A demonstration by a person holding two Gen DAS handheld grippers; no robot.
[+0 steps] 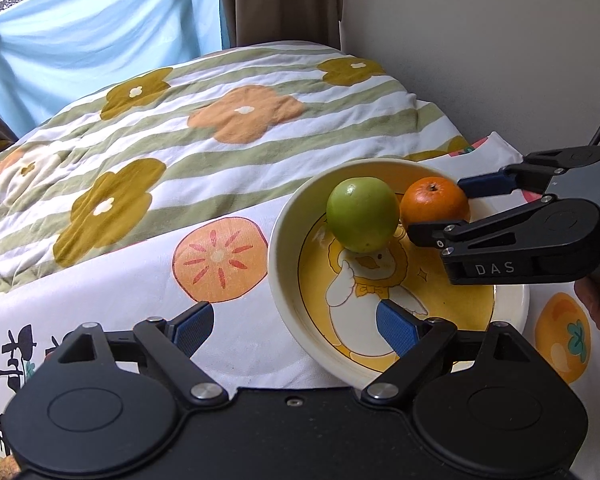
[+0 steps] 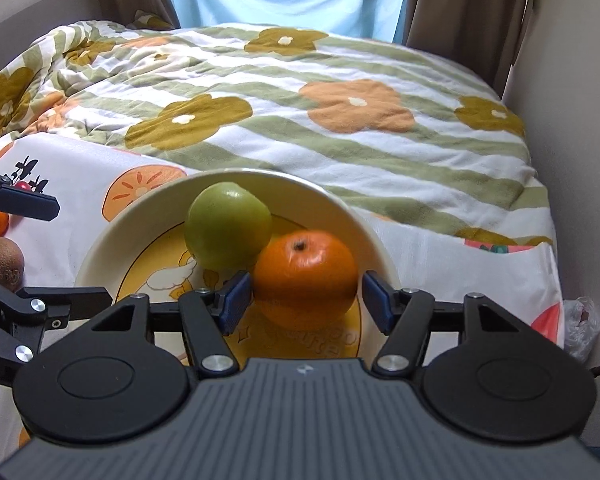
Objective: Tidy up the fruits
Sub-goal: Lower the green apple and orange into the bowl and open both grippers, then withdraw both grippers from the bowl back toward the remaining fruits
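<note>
Kiwi [image 2: 2, 258] only in right wrist view

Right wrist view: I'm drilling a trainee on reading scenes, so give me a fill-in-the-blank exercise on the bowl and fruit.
1. The bowl holds ____ fruits.
2. The orange sits between the right hand-held gripper's ____ jaws.
3. The green fruit lies ____ the orange.
4. A kiwi lies ____ the bowl.

Missing: two; open; touching; outside
</note>
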